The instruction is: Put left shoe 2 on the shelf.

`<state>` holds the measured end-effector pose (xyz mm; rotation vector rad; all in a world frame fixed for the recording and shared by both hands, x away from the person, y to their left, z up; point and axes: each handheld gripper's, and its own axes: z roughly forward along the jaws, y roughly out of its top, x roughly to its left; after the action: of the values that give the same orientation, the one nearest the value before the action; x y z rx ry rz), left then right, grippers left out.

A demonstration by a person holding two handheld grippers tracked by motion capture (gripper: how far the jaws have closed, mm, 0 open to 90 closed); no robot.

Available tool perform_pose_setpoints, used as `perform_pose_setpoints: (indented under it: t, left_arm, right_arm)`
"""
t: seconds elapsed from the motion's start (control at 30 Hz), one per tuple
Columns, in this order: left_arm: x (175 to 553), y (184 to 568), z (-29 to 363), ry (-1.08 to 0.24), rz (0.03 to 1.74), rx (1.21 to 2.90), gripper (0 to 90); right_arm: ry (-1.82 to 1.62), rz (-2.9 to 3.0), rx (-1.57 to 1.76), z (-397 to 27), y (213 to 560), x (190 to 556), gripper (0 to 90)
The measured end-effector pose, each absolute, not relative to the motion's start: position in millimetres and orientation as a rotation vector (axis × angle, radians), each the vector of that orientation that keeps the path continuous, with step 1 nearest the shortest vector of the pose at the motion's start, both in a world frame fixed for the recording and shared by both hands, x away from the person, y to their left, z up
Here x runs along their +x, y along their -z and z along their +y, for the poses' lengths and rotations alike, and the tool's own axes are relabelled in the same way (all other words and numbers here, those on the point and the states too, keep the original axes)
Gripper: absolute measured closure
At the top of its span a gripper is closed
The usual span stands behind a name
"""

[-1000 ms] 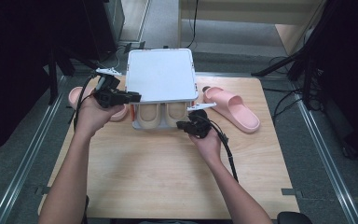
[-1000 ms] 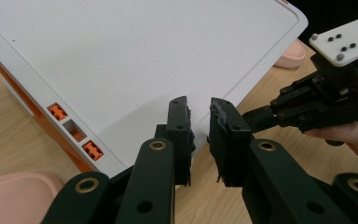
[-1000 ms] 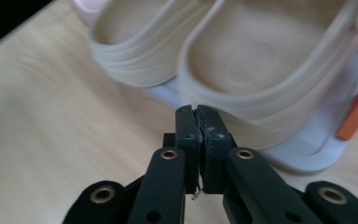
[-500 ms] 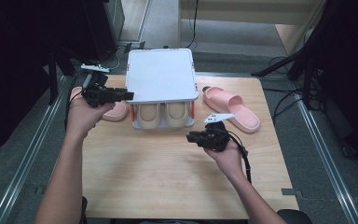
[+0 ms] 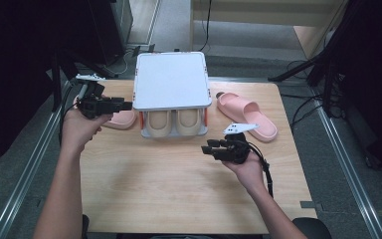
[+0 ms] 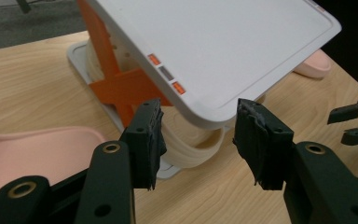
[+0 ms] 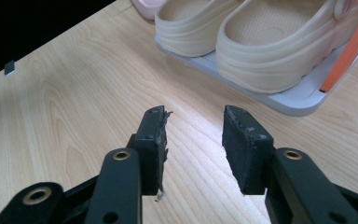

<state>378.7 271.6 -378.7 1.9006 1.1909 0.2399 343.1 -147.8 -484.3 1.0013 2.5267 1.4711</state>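
Shoe rack (image 5: 171,82) sits at the table's (image 5: 179,199) far edge, midway along it, with a beige pair of clogs (image 5: 174,122) on its lower shelf; one pink slipper (image 5: 246,114) lies toward the far right corner, another pink one (image 5: 119,119) just left of the rack. From above, the left gripper (image 5: 124,105) hovers by the rack's left side and the right gripper (image 5: 210,148) over bare wood before it, both empty.

Left gripper view: its jaws, just opening, stand apart around nothing, facing the rack's white top and orange brace (image 6: 121,86).

Right gripper view: jaws part open, holding nothing, clogs (image 7: 261,42) beyond. The foam clogs are probably light, springy and slightly slick; a heel rim or side wall offers the best hold.
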Motion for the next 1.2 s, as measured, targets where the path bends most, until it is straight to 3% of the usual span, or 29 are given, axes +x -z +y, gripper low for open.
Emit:
perform_pose_setpoints:
  t: [0.07,0.3,0.47,1.2]
  left_arm:
    - [378.1,383.3,278.0,-0.245,1.218,1.89,53.0]
    - [376.5,400.3,298.4,-0.294,1.299,1.86,79.0]
    - [378.0,415.0,313.3,-0.317,1.328,1.849,88.5]
    - [414.4,476.2,346.6,-0.356,1.516,1.818,88.0]
  right_arm:
    - [-1.479,2.522,0.995,-147.5,484.6,343.7,60.0]
    - [-1.484,2.537,0.987,-140.7,485.3,347.3,62.5]
    - [-1.464,2.566,0.961,-133.1,486.9,347.4,63.1]
    - [-1.402,2.595,0.96,-130.7,495.3,334.3,63.4]
